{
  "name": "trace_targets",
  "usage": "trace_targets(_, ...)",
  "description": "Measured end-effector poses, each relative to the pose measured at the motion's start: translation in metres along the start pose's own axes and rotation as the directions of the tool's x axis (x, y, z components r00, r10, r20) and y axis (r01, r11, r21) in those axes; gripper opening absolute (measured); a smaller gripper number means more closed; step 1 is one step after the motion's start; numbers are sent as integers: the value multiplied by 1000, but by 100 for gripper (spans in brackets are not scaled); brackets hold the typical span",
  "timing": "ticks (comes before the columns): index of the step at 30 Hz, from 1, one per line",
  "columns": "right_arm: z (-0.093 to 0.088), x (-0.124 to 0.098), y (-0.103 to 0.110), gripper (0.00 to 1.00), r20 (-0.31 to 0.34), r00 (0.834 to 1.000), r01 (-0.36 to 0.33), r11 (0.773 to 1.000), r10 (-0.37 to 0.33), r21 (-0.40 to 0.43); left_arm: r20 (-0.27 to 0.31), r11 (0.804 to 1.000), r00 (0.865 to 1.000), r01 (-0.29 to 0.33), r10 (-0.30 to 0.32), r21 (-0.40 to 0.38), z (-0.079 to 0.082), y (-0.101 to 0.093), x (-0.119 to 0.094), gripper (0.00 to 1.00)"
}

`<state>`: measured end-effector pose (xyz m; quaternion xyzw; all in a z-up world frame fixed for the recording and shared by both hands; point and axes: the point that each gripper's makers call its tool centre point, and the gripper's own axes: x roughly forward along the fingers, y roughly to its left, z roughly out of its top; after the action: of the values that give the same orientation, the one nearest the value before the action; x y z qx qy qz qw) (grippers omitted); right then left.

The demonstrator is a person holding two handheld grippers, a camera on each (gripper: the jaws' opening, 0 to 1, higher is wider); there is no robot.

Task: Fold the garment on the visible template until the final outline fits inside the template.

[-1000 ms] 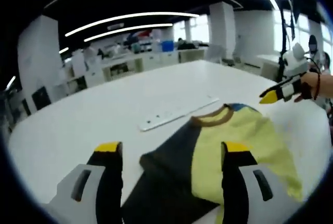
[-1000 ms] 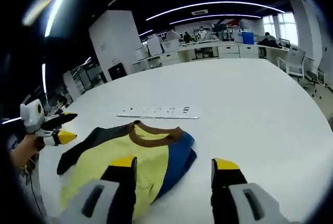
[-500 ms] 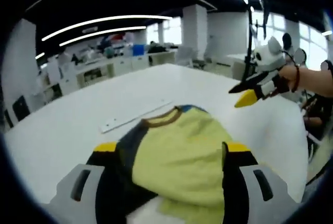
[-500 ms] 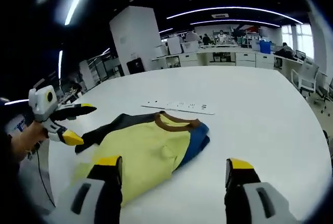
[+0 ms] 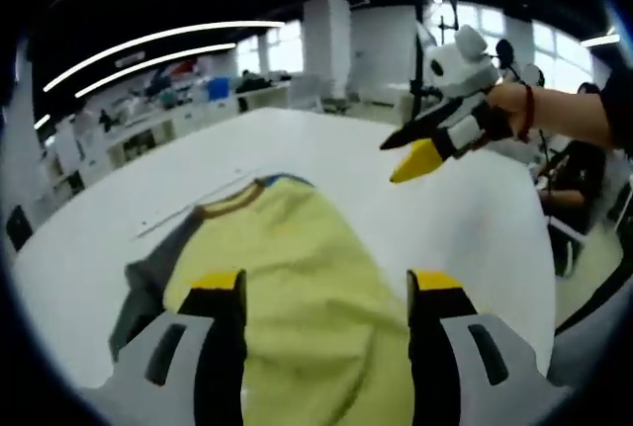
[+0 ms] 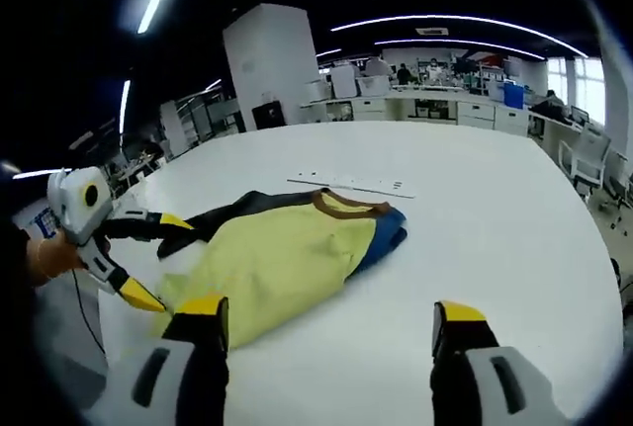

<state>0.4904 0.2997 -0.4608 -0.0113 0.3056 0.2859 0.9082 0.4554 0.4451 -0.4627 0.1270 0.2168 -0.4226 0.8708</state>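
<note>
Left gripper view. Left gripper [image 5: 324,293]: jaws spread wide, yellow-tipped, nothing between them, poised above the garment. T-shirt [image 5: 297,278]: yellow body, brown collar, dark grey sleeve on one side, blue sleeve edge at the far side; lies flat on the white table [image 5: 119,218], its hem end nearest the camera. Clear strip [image 5: 193,206]: a thin marked bar lying on the table just beyond the collar. Right gripper [image 5: 420,149]: enters from the right, held in a person's hand [image 5: 509,110], above the table and apart from the shirt; jaws parted, empty. Seated person [image 5: 574,179]: at the table's far edge.

Right gripper view. Right gripper [image 6: 326,327]: jaws wide apart, holding nothing, over bare table near the shirt's hem. T-shirt [image 6: 287,253]: spread on the table [image 6: 495,248], collar pointing away toward the clear strip [image 6: 351,184]. Left gripper [image 6: 148,258]: at the left, jaws open, beside the dark sleeve; whether it touches the cloth cannot be told. Background: desks and white pillar [image 6: 267,65].
</note>
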Motion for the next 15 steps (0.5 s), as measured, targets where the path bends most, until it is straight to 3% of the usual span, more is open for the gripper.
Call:
trace_targets(10,-23,-12,21,97,-18,998,-56,998,55,-28,-74,995,994,80,-76,55,-26,-46,12,52)
trace_targets(15,-30,-15,24,97,-23,998,-57,998,57,-10,-124,993,990,76,-65,85,-42,-49,22,44)
